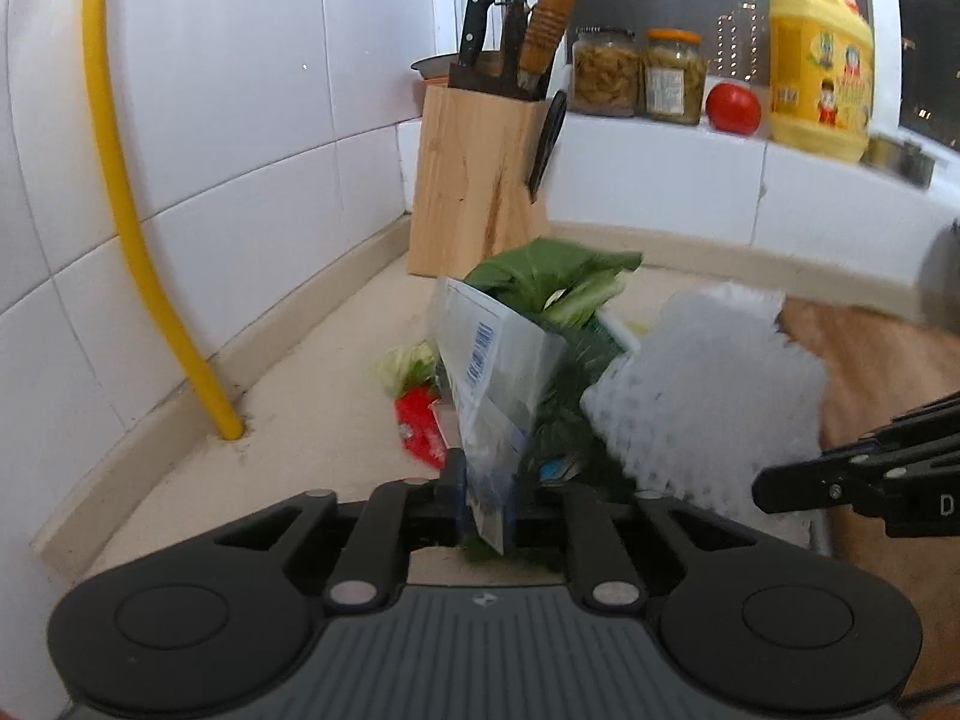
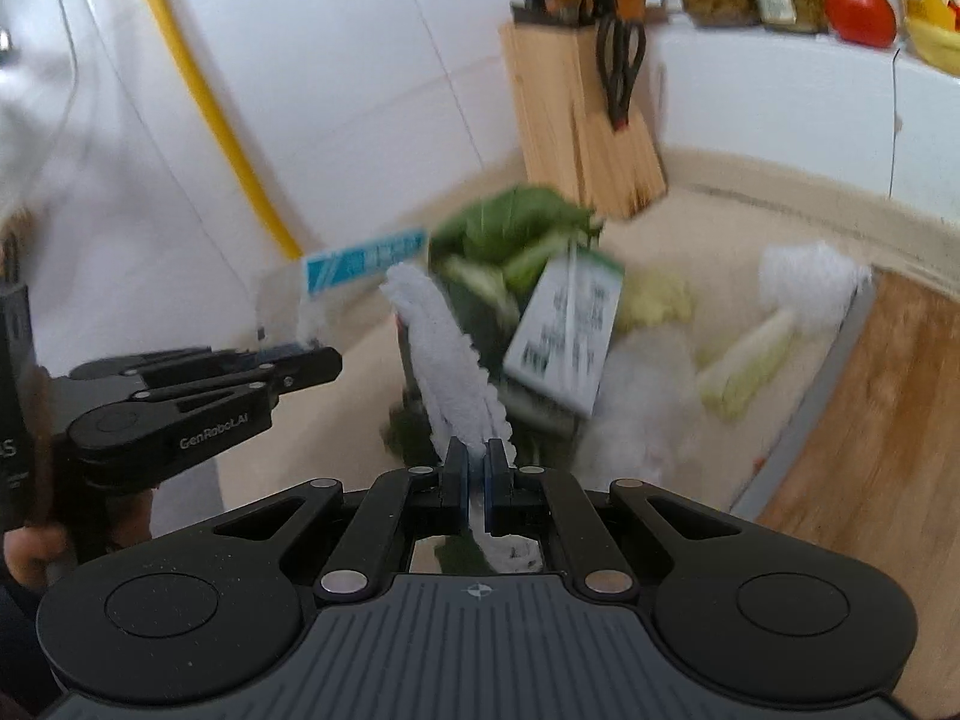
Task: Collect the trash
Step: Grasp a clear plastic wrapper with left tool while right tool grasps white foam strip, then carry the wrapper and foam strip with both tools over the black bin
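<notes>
Centrally, the trash lies heaped on the beige countertop (image 1: 312, 408) near the tiled corner: a clear plastic wrapper (image 1: 492, 372) printed with a barcode, a white foam fruit net (image 1: 708, 384), a red wrapper (image 1: 420, 426), a small green-and-white carton (image 2: 564, 330) and limp green vegetable leaves (image 1: 558, 282). Film and foam alike look nearly weightless and soft; the film appears slick and apt to crumple, so an edge pinched deep between the pads would hold best, whereas the net, springy and open-celled, should compress readily anywhere along its rim. The left gripper (image 1: 485, 501) has the wrapper's lower edge between its jaws, which stand narrowly apart and appear to pinch it; the right gripper (image 2: 475, 468) is clenched on a folded strip of the foam net, which rises from its jaws. Leaves are moist and tear-prone and would need a bunching grasp. A second tuft of white netting (image 2: 810, 282) and a pale stalk (image 2: 750, 360) lie by the wooden cutting board (image 2: 888, 420). Beyond stand a pale wooden knife block (image 1: 474, 180), a yellow pipe (image 1: 120, 192), two glass jars (image 1: 636, 72), a tomato (image 1: 733, 108) and a yellow detergent jug (image 1: 819, 66) on the white ledge.
</notes>
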A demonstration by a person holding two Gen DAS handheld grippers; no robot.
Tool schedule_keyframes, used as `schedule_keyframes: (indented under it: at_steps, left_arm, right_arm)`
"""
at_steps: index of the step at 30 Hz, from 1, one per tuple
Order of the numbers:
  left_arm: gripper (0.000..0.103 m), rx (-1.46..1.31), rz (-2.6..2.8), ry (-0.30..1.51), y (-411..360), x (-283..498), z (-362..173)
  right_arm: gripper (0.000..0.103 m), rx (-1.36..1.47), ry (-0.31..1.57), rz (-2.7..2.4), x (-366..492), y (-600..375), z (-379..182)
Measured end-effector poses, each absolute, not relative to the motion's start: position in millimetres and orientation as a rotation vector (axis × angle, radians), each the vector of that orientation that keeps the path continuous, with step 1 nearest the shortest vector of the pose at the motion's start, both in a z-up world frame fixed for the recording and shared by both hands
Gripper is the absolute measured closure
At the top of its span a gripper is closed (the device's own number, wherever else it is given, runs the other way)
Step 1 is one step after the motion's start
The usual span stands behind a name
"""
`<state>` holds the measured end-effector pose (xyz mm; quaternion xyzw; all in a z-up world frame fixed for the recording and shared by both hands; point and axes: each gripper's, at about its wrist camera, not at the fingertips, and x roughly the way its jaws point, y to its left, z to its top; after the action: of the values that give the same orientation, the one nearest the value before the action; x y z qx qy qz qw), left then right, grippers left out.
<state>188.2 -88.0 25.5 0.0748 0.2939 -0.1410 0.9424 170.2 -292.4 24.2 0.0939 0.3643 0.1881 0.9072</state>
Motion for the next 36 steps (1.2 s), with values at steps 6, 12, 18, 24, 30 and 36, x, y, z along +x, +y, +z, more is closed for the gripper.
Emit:
schedule_keyframes:
  at_steps: [6, 12, 18, 24, 30, 36]
  left_arm:
    - [0.043, 0.201, -0.251, 0.542, -93, 194, 19]
    - [0.047, 0.219, -0.228, 0.6, -103, 213, 2]
    - [0.058, 0.021, -0.248, 0.7, -86, 235, -5]
    - [0.058, -0.123, -0.277, 0.741, -67, 242, -11]
    - [0.091, -0.16, -0.246, 0.778, -66, 239, -11]
    - [0.093, -0.204, -0.248, 0.733, -56, 223, 8]
  right_arm:
    - [0.075, 0.16, 0.761, 0.38, 173, -279, 10]
    - [0.071, 0.166, 0.773, 0.376, 187, -276, 3]
    - [0.078, 0.189, 0.794, 0.387, 188, -280, 1]
    - [0.076, 0.21, 0.797, 0.415, 189, -284, 2]
    - [0.091, 0.221, 0.81, 0.417, 194, -288, 1]
    - [0.093, 0.275, 0.779, 0.428, 188, -296, 14]
